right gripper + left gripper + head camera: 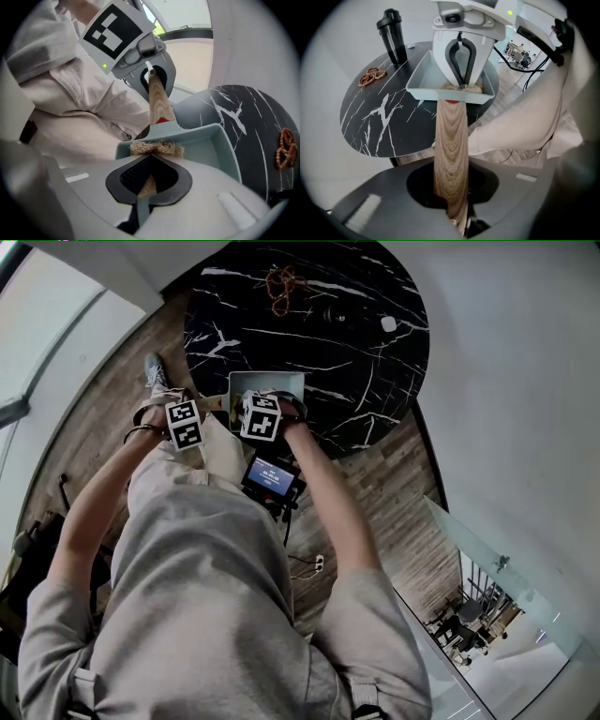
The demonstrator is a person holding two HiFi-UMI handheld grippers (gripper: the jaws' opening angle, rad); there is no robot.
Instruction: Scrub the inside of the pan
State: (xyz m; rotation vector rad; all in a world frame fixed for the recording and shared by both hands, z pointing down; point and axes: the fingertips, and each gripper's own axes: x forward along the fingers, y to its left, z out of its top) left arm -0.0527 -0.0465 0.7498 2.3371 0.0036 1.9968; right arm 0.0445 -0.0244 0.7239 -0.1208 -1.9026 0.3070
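My left tongs (452,211) clamp the smooth wood-grain handle (451,140), right tongs (145,180) pinch a scratchy tan fiber scrubber (157,148) inside the square pale-green pan (211,150) on the veined black marble desk (379,117).

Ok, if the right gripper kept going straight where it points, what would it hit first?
Most likely the pan's inside: the right gripper, shut on the scrubber, points down into it. The fibres may already touch; depth is unclear.
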